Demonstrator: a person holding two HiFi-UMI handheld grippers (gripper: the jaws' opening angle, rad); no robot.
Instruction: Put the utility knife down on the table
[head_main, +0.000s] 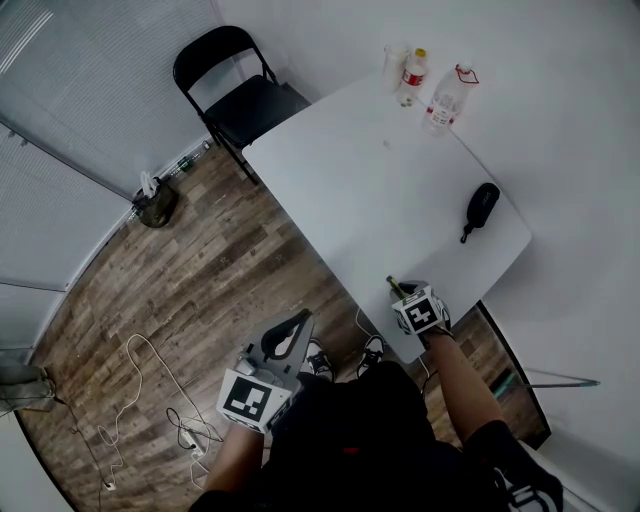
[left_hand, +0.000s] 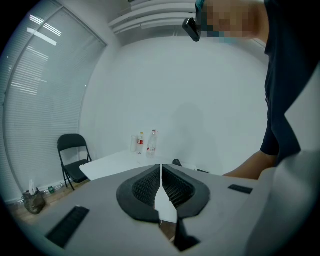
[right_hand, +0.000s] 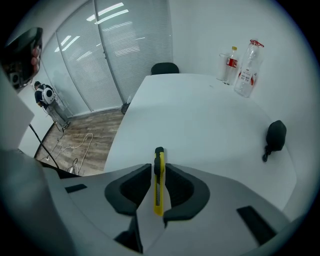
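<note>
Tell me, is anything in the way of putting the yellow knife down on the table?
Nothing visible is. The right tool holds the utility knife over the near edge of the table, which is bare just ahead. The black pouch and bottles sit far off.
</note>
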